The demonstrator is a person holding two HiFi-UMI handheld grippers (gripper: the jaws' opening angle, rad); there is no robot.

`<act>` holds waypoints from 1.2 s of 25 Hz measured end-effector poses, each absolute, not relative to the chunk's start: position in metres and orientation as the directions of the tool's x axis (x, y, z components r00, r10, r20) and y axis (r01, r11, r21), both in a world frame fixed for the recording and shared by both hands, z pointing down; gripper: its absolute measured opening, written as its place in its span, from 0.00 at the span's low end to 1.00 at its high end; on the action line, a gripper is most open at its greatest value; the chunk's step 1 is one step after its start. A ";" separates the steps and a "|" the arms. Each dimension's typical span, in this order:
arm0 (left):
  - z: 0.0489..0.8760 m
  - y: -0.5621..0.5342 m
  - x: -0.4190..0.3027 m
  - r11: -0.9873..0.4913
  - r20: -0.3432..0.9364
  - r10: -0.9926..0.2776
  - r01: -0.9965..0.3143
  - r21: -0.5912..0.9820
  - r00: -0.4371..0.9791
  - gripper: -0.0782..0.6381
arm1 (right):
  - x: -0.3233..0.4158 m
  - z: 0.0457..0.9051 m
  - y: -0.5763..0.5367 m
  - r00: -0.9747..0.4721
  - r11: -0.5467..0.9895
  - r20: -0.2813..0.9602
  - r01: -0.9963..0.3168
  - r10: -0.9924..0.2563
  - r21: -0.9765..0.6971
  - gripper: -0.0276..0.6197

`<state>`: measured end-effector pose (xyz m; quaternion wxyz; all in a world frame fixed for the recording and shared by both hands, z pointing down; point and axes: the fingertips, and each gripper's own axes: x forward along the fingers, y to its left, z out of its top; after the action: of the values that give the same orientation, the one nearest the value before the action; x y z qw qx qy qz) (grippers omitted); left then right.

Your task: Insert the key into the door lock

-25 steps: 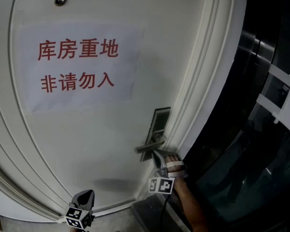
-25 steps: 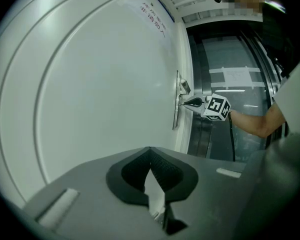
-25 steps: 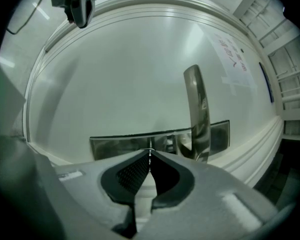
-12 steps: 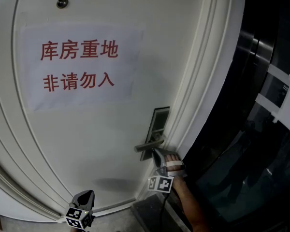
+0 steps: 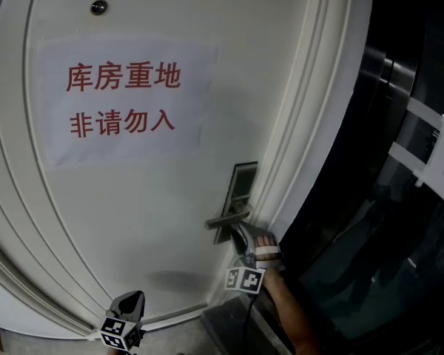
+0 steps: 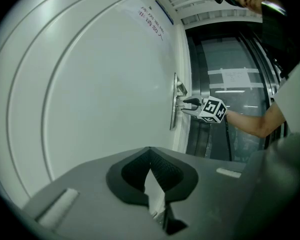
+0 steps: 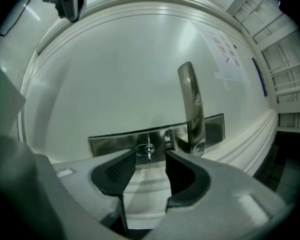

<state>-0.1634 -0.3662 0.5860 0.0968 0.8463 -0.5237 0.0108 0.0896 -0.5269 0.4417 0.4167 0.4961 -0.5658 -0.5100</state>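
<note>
**Head view, then each gripper view: key left in the lock, right tongs let go**

Head view: the right tongs (image 5: pixel 242 241) sit just below the lock plate (image 5: pixel 241 187) on the white door (image 5: pixel 148 220), tucked under the lever handle (image 5: pixel 226 220). That puts them on a line with the keyhole rather than the handle. The left tongs (image 5: pixel 131 299) hang well away from the lock plate, low near the door's bottom moulding. They are probably parked there because this job needs only one hand.

Left gripper view: the left tongs are clenched tip to tip with nothing between them. Seen from the side, the right tongs point level at the lock plate.

Right gripper view: the key (image 7: pixel 148 151) stands in the keyhole of the lock plate, just beside the foot of the handle. The right tongs have just been opening. Their pads now stand wide on either side of the gap, and the key shows in that gap untouched. The lock alone seems to carry the key, so the insertion looks done. How deep the key sits I cannot tell.
</note>
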 end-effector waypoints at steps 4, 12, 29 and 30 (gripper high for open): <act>0.585 -0.360 -0.162 -0.428 0.118 -0.887 -0.891 0.149 0.446 0.11 | 0.090 0.439 -0.517 -0.167 -0.018 -0.048 -0.173 -0.985 0.985 0.31; 0.579 -0.339 -0.157 -0.427 0.112 -0.890 -0.893 0.141 0.443 0.11 | 0.091 0.426 -0.482 -0.203 -0.045 -0.108 -0.293 -0.973 0.955 0.08; 0.549 -0.283 -0.137 -0.423 0.056 -0.901 -0.901 0.094 0.429 0.11 | 0.117 0.433 -0.394 -0.336 0.276 -0.086 -0.874 -0.938 0.400 0.05; 0.548 -0.279 -0.135 -0.424 0.054 -0.902 -0.901 0.091 0.429 0.11 | 0.119 0.437 -0.388 -0.347 0.302 -0.080 -0.890 -0.934 0.342 0.05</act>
<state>-0.1351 -0.2793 0.5480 0.0529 0.8437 -0.5342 -0.0015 0.1187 -0.3880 0.4369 0.0670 0.5672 -0.8039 -0.1657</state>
